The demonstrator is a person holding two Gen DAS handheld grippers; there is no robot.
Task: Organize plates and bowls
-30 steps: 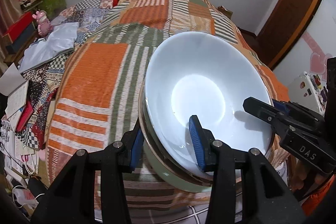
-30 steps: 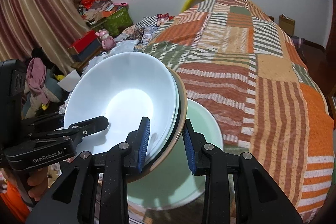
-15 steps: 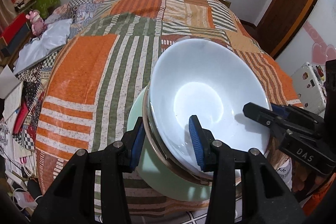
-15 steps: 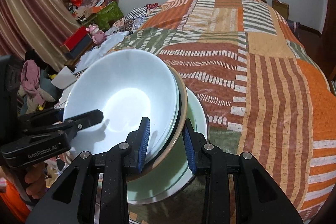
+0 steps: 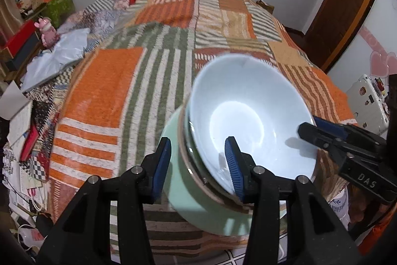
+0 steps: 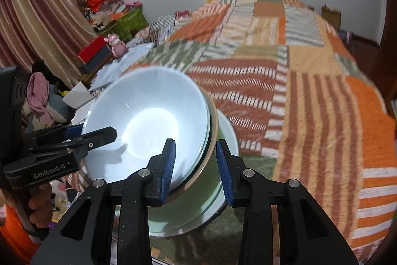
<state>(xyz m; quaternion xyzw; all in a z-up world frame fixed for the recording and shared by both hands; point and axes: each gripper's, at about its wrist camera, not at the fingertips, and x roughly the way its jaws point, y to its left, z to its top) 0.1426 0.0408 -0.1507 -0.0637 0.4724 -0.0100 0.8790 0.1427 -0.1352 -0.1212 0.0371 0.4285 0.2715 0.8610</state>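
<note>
The white bowl (image 5: 248, 116), nested with other dishes, sits tilted between the fingers of both grippers, over a pale green plate (image 5: 198, 200) at the near edge of the patchwork bedspread (image 5: 104, 91). The left gripper (image 5: 197, 165) and the right gripper (image 6: 194, 165) each straddle the stack's rim from opposite sides; whether they actually pinch it I cannot tell. If one side gives way, the tilted stack could slide off the soft bed edge.

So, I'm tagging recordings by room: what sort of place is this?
Most likely a bedroom: a bed under a patchwork quilt, striped curtains and a wooden door.
</note>
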